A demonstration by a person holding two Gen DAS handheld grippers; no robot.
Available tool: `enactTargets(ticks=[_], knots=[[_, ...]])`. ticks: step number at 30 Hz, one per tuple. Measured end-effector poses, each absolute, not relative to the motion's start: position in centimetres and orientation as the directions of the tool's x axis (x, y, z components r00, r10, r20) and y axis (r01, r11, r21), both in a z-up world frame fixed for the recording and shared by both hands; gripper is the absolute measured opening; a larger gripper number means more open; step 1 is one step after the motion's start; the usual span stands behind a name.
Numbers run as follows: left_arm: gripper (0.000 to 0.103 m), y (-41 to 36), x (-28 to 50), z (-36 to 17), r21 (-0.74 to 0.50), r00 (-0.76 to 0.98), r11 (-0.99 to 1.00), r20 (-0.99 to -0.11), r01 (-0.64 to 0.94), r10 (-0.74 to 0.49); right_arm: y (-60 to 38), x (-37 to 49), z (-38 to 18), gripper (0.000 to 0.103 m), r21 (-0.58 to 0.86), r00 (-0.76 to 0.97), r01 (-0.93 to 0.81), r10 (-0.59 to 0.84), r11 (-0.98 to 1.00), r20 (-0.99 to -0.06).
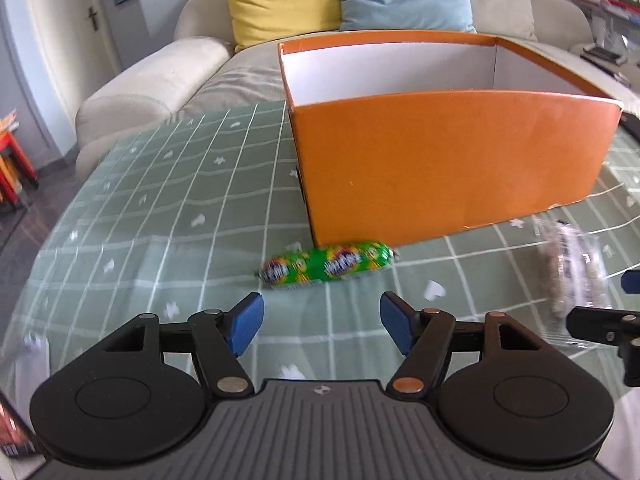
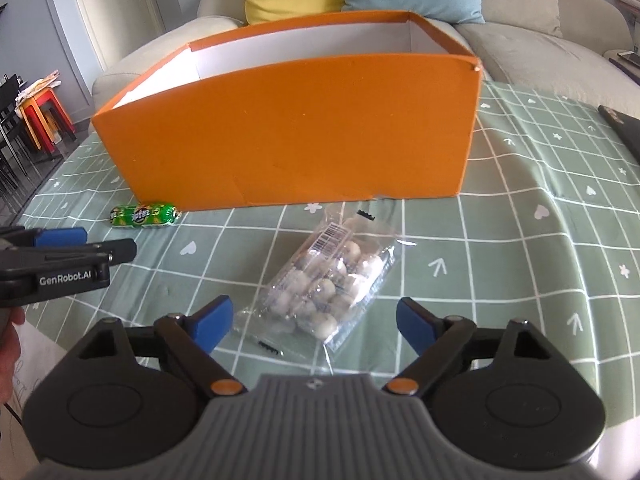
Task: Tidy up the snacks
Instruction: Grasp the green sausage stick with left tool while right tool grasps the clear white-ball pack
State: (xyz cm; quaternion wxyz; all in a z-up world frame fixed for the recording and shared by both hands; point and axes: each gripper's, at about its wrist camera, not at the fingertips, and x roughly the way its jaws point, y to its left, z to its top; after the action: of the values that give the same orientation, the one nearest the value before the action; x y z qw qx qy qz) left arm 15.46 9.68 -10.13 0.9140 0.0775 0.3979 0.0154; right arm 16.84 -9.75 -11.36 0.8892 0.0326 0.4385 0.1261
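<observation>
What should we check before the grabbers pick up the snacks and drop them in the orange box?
1. Left gripper open, nothing between its pads: ok.
2. Right gripper open, nothing held: ok.
3. Green sausage snack lies free on the tablecloth, ahead of the left gripper: ok.
4. Clear bag of round snacks lies ahead of the right gripper, partly between its fingers: ok.
5. Orange box stands with its top open: ok.
6. Room on the box floor: cannot tell, the near wall hides it.

Bright daylight, fisheye-bent edges, slight blur
</observation>
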Motion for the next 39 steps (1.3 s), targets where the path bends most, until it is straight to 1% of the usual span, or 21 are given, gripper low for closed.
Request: enactTargets(ticks=[2,7,9,11,14,18,20,21,22,23,24,26,27,28,29,30,31,32,33,37,39], knots=[[0.084,9.9,16.4,-10.3,0.176,0.683,0.982,-0.725,0.068,0.082,-9.5,17.4,-11.6,0.086,0.173,0.577,-0.192,0.254,0.966,-0.776],[0.084,10.4,18.5,-11.3,0.22,0.653,0.962,-0.755,0.162,0.062,-8.8,18.5,-12.2,0.086,0.159,0.569,-0.194,0.243,0.968,-0.785],[0.087,10.4,18.9,-11.7,0.24,0.65,0.95,-0.758,0.198,0.056,-8.7,18.7,-12.4,0.086,0.153,0.569,-0.196,0.24,0.969,-0.787],[0.092,10.2,19.0,-11.8,0.253,0.658,0.938,-0.752,0.238,0.035,-8.6,18.9,-12.6,0.086,0.148,0.568,-0.196,0.235,0.969,-0.789],[0.093,9.4,18.9,-12.0,0.288,0.672,0.911,-0.741,0.296,0.015,-8.4,19.1,-12.7,0.086,0.138,0.572,-0.199,0.229,0.97,-0.787],[0.092,9.2,19.3,-12.1,0.247,0.661,0.918,-0.75,0.31,-0.022,-8.1,19.3,-12.7,0.087,0.134,0.571,-0.198,0.225,0.971,-0.789],[0.086,9.3,19.5,-12.0,0.208,0.645,0.931,-0.763,0.301,-0.038,-7.8,19.3,-12.7,0.087,0.12,0.571,-0.209,0.221,0.971,-0.791],[0.083,9.3,19.7,-11.9,0.194,0.636,0.936,-0.771,0.292,-0.039,-7.7,19.2,-12.8,0.085,0.108,0.572,-0.217,0.216,0.97,-0.791],[0.076,9.3,19.8,-11.8,0.182,0.627,0.941,-0.778,0.285,-0.04,-7.6,19.0,-12.8,0.083,0.088,0.576,-0.227,0.207,0.97,-0.791],[0.071,9.2,19.7,-11.7,0.175,0.619,0.944,-0.784,0.281,-0.038,-7.5,18.7,-12.8,0.077,0.063,0.581,-0.238,0.193,0.969,-0.79],[0.07,9.0,19.7,-11.6,0.179,0.611,0.944,-0.791,0.275,-0.028,-7.5,18.5,-12.8,0.074,0.043,0.586,-0.248,0.185,0.968,-0.789],[0.059,8.4,19.4,-11.2,0.17,0.585,0.95,-0.811,0.261,-0.016,-7.9,18.0,-12.8,0.073,0.052,0.582,-0.254,0.196,0.966,-0.789],[0.057,8.2,19.3,-11.1,0.156,0.567,0.955,-0.824,0.254,-0.016,-8.2,17.9,-12.7,0.072,0.056,0.58,-0.255,0.199,0.965,-0.79],[0.051,8.0,19.1,-10.9,0.141,0.549,0.959,-0.836,0.245,-0.018,-8.3,17.6,-12.7,0.072,0.053,0.58,-0.258,0.198,0.965,-0.79],[0.041,7.9,19.0,-10.8,0.122,0.534,0.964,-0.845,0.235,-0.023,-8.5,17.4,-12.7,0.071,0.047,0.579,-0.261,0.195,0.964,-0.791],[0.037,7.7,18.8,-10.7,0.095,0.518,0.97,-0.854,0.225,-0.036,-8.6,17.1,-12.7,0.071,0.041,0.579,-0.264,0.192,0.964,-0.792],[0.029,7.6,18.4,-10.7,0.062,0.503,0.974,-0.863,0.217,-0.057,-8.8,16.8,-12.7,0.071,0.037,0.578,-0.267,0.191,0.963,-0.793],[0.026,7.5,18.2,-10.7,0.025,0.486,0.978,-0.87,0.208,-0.081,-9.0,16.6,-12.7,0.071,0.034,0.576,-0.27,0.19,0.962,-0.795],[0.026,7.3,17.8,-10.6,-0.003,0.478,0.981,-0.873,0.194,-0.098,-9.2,16.4,-12.7,0.071,0.031,0.574,-0.273,0.188,0.962,-0.797],[0.025,6.1,16.2,-10.6,-0.013,0.481,0.989,-0.873,0.15,-0.085,-9.7,15.7,-12.6,0.071,0.011,0.564,-0.292,0.182,0.956,-0.806],[0.025,5.8,15.6,-10.6,-0.05,0.469,0.991,-0.877,0.127,-0.104,-9.9,15.4,-12.4,0.07,0.007,0.558,-0.298,0.18,0.955,-0.81]])
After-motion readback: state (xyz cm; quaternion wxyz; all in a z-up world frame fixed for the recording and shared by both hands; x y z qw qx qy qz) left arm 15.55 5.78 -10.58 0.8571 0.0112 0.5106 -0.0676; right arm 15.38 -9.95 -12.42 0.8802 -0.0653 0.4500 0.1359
